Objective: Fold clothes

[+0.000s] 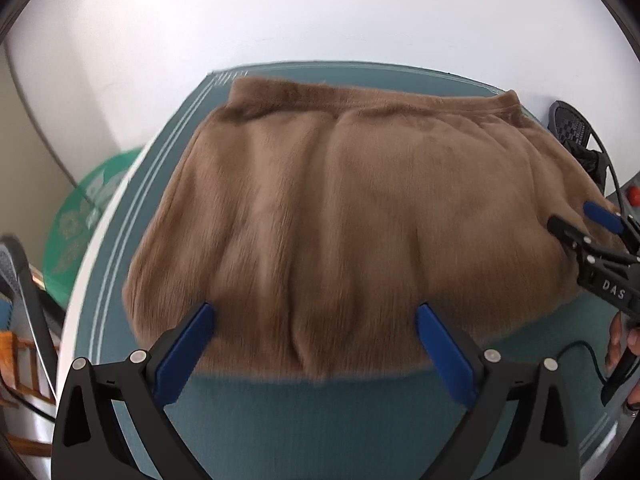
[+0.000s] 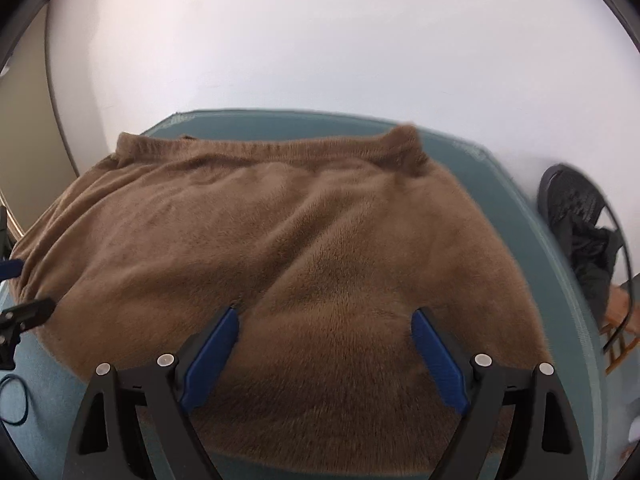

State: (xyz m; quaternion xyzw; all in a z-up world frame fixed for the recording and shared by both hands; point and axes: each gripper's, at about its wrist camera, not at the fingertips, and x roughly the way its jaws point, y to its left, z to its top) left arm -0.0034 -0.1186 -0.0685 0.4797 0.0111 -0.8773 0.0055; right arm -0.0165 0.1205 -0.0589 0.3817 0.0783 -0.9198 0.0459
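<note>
Your brown fleece garment (image 1: pixel 340 216) lies spread across the teal mat (image 1: pixel 304 432), its ribbed band at the far edge and its near hem just in front of both tools. Your left gripper (image 1: pixel 314 316) stands wide open above that near hem, nothing between its blue pads (image 1: pixel 186 356). Your right gripper (image 2: pixel 324 320) is also spread wide and empty, hovering over the fleece nearer its right side; seen from the left wrist, it sits at the garment's right edge. This looks like the approach before a fold, with no grasp made yet. Next, you likely need to lower each tool onto the near hem, pinch a good bite of the thick pile, and lift both corners evenly toward the far band.
</note>
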